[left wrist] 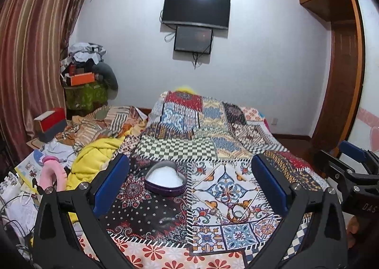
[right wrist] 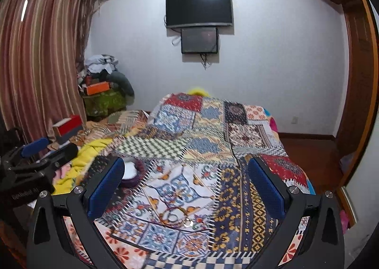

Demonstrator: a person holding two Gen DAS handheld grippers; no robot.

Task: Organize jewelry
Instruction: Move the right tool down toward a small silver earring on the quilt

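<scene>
A purple heart-shaped box with a white lining stands open on the patchwork quilt. My left gripper hovers above it, open, with nothing between its blue pads. To the right of the box a thin ring-shaped piece of jewelry lies on the quilt. In the right wrist view my right gripper is open and empty above the quilt. A small shiny piece lies between its fingers, low in the frame. The box is half hidden behind the right gripper's left finger.
A yellow blanket, a pink object, papers and cables crowd the bed's left side. A red box sits near striped curtains. Screens hang on the far wall. A wooden wardrobe stands at the right.
</scene>
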